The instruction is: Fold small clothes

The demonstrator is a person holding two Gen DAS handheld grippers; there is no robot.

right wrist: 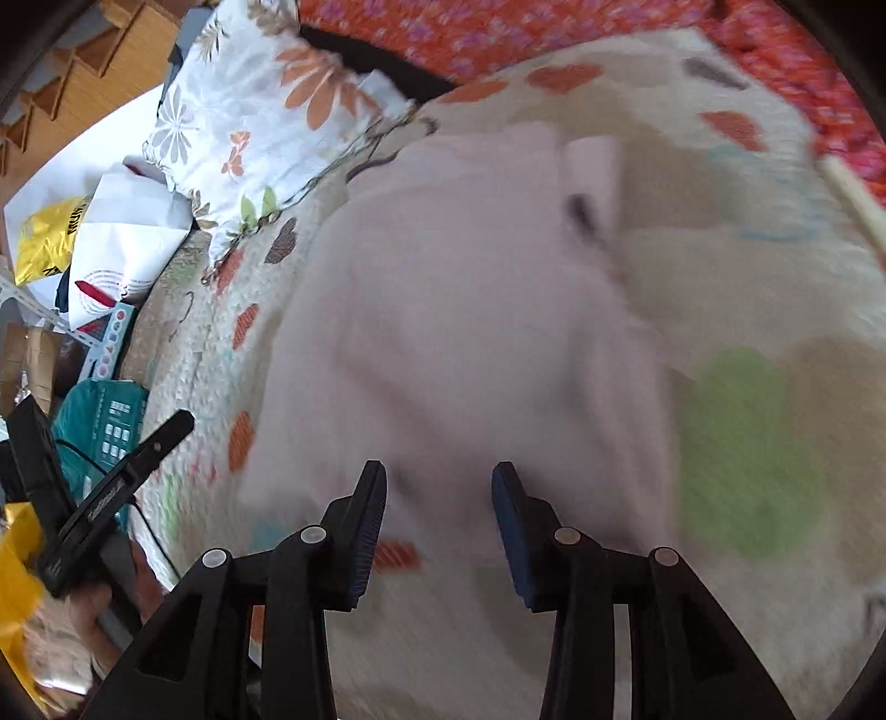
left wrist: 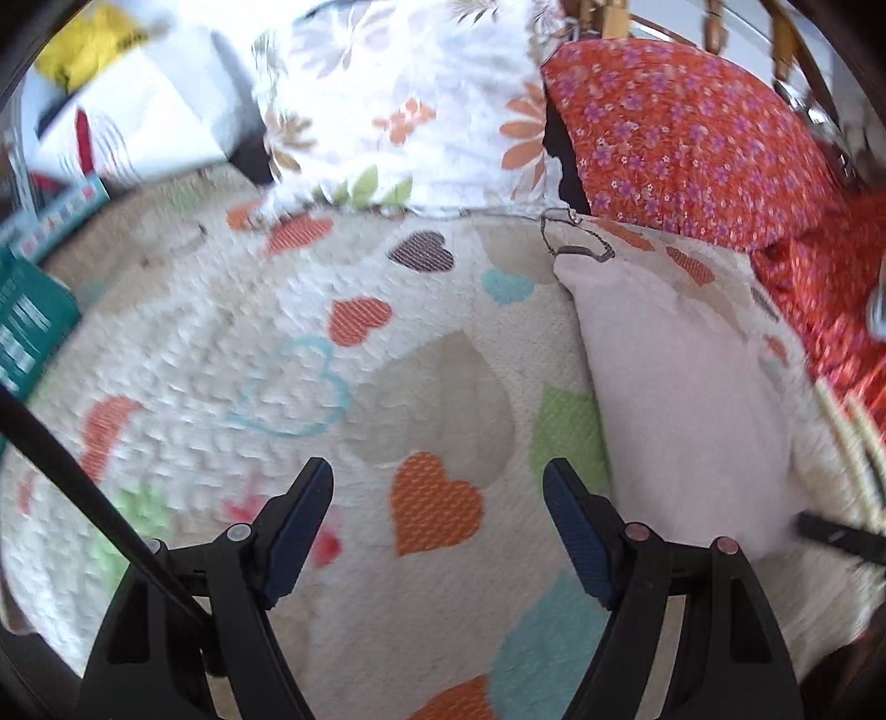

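Observation:
A pale pink garment (left wrist: pixel 681 387) lies folded on the heart-patterned quilt (left wrist: pixel 310 343), to the right in the left wrist view. My left gripper (left wrist: pixel 437 493) is open and empty above the quilt, left of the garment. In the right wrist view the same garment (right wrist: pixel 454 310) fills the middle, blurred by motion. My right gripper (right wrist: pixel 437 493) is open and empty just above its near edge. The left gripper also shows at the left of the right wrist view (right wrist: pixel 111 482).
A floral white pillow (left wrist: pixel 410 105) and an orange flowered pillow (left wrist: pixel 681 133) lie at the far side of the quilt. White paper, a yellow bag (left wrist: pixel 94 44) and a teal box (left wrist: pixel 27 327) sit at the left edge.

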